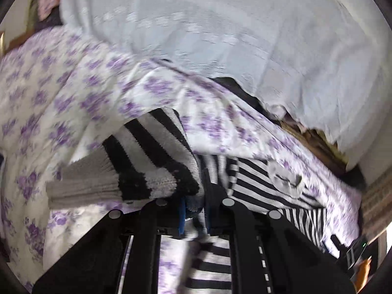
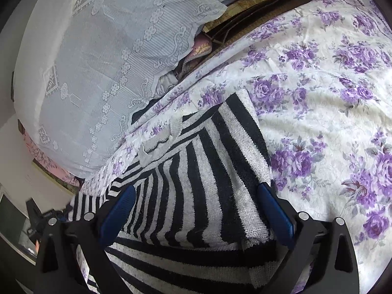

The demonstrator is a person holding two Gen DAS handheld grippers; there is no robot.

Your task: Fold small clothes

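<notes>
A black-and-white striped knit sweater (image 2: 208, 171) lies spread on the floral bedsheet (image 2: 318, 98), its grey collar (image 2: 159, 142) towards the bed's edge. My left gripper (image 1: 194, 210) is shut on a bunched part of the sweater. Its lifted sleeve (image 1: 152, 152) drapes off to the left and ends in a grey ribbed cuff (image 1: 80, 186). The left wrist view is blurred by motion. My right gripper (image 2: 196, 196) stands open low over the sweater's body. Its blue pads (image 2: 120, 208) sit wide apart on either side of a strip with broad stripes, and I cannot tell if they touch the knit.
A white lace cloth (image 2: 98, 61) covers a bulky pile beside the bed. Between it and the sheet runs a gap showing a brown woven mat (image 2: 245, 17) and a pink zipped item (image 2: 201, 49). More floral sheet (image 1: 49, 98) stretches left of the sleeve.
</notes>
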